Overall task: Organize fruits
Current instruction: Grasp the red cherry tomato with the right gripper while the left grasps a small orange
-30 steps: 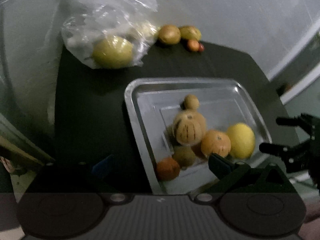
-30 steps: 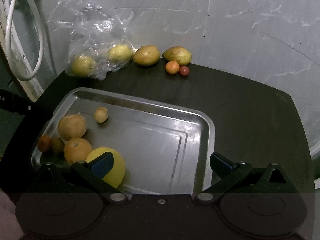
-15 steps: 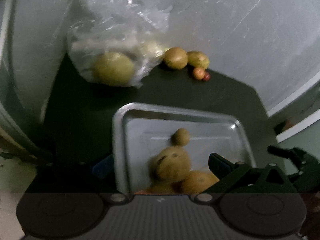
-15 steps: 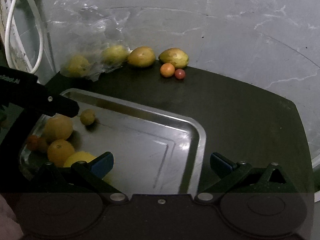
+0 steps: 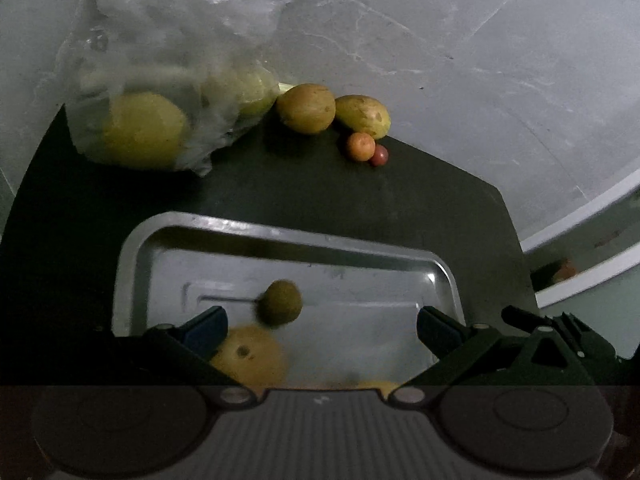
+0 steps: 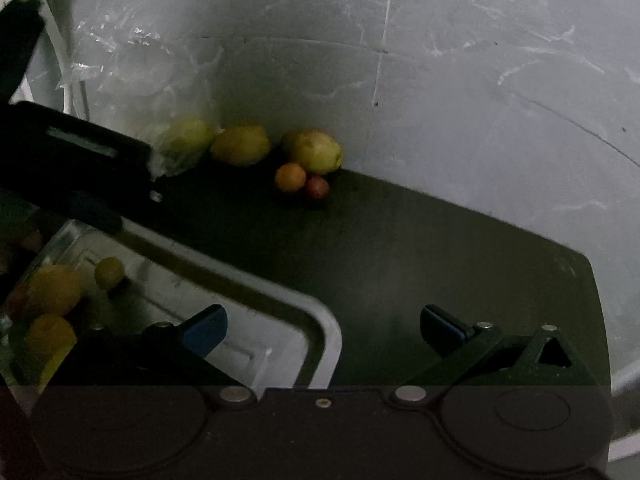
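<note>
Left wrist view: bag [image 5: 160,80] by the wall is limp and slippery, probably heavy with fruit; I'd pinch its top. Mangoes [image 5: 306,109] beside it need a mid-body grip. Both grippers [image 5: 320,326] [image 6: 324,326] gape, empty.

Bare dark table [image 6: 440,264] right of tray [image 6: 328,344]; fruit row [image 6: 312,152], seemingly wall-tight, behind.

The bench [image 5: 320,192] is black. The tray [image 5: 280,236] is shiny silver. By the grey wall [image 5: 440,40] sit a little orange fruit [image 5: 360,146] and a tiny red one [image 5: 379,155].
</note>
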`<state>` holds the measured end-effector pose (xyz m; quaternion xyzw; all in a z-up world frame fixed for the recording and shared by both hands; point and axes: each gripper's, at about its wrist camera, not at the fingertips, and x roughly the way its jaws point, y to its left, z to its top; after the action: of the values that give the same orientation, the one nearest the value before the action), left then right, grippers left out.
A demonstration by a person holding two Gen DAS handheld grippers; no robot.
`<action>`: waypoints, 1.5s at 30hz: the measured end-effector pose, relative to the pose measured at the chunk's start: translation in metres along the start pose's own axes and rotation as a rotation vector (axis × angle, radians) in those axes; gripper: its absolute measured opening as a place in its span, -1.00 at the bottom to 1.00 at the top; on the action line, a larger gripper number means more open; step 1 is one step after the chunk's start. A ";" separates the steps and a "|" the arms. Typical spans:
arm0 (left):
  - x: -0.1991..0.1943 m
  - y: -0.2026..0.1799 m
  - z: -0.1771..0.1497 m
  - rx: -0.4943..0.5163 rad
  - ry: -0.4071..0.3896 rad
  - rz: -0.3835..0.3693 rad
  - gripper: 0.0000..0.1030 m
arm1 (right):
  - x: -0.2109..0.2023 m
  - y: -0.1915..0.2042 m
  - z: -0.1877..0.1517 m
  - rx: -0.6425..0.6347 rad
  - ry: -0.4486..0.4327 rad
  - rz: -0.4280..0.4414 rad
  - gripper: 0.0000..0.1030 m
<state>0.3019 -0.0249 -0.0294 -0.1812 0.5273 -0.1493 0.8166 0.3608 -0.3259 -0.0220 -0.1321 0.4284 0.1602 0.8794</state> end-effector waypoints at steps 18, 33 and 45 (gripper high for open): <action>0.079 -0.057 0.059 -0.083 -0.041 0.150 0.99 | 0.071 -0.031 0.036 -0.174 -0.050 0.076 0.98; 0.124 -0.067 0.090 -0.274 -0.158 0.231 0.99 | 0.109 -0.029 0.066 -0.193 -0.111 0.156 0.62; 0.138 -0.066 0.091 -0.272 -0.236 0.198 0.87 | 0.117 -0.027 0.065 -0.192 -0.123 0.167 0.09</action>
<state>0.4367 -0.1309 -0.0767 -0.2533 0.4584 0.0268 0.8515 0.4856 -0.3073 -0.0733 -0.1694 0.3657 0.2809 0.8710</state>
